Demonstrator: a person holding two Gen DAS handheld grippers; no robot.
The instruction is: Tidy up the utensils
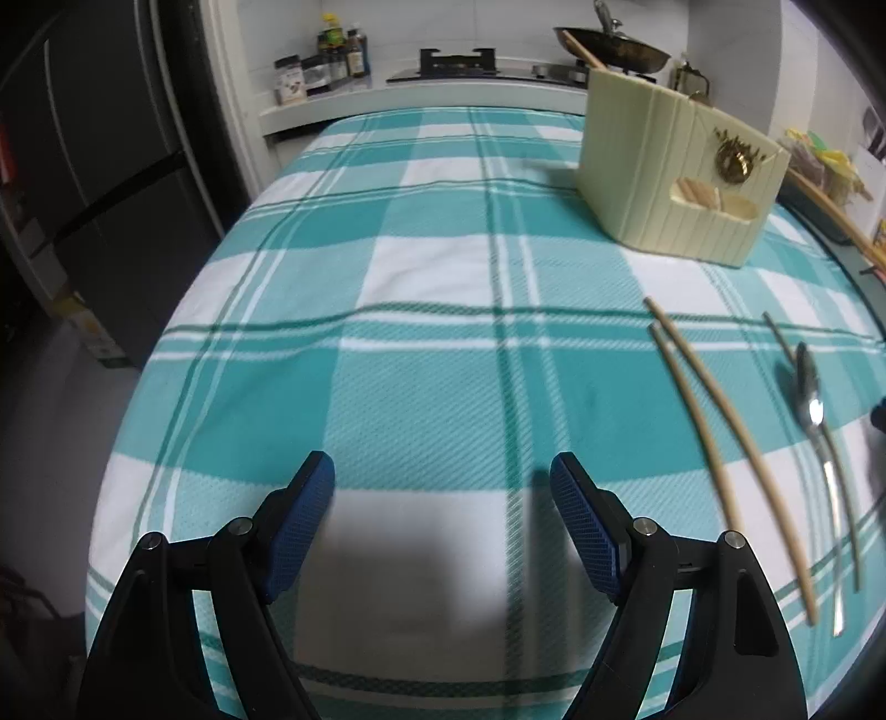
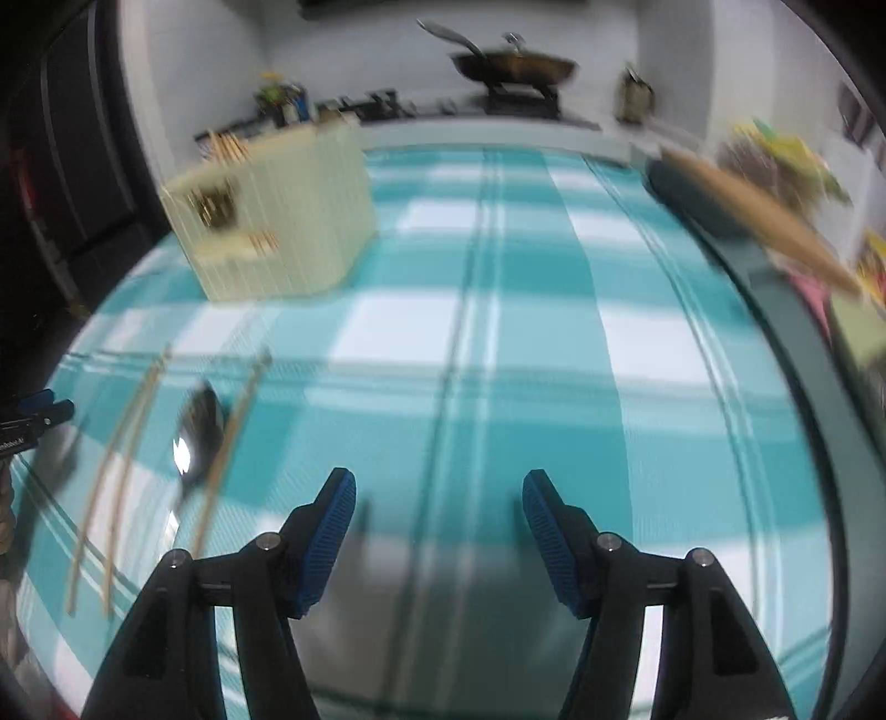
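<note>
A cream utensil holder (image 1: 675,171) stands on the teal checked tablecloth (image 1: 421,343) at the far right; in the right wrist view the holder (image 2: 277,216) is at the far left. Two pale chopsticks (image 1: 720,443) lie at the right, with a metal spoon (image 1: 814,410) and a thinner chopstick (image 1: 850,526) beside them. In the right wrist view the chopsticks (image 2: 119,471) and spoon (image 2: 194,443) lie at the left, blurred. My left gripper (image 1: 443,471) is open and empty above the cloth. My right gripper (image 2: 440,487) is open and empty, right of the utensils.
A stove with a wok (image 1: 614,44) and bottles (image 1: 338,50) is on the counter behind the table. A dark fridge (image 1: 83,166) stands left. A wooden stick (image 2: 764,221) and colourful clutter (image 2: 786,160) sit past the table's right edge. My left gripper's tip (image 2: 39,415) shows at the left edge.
</note>
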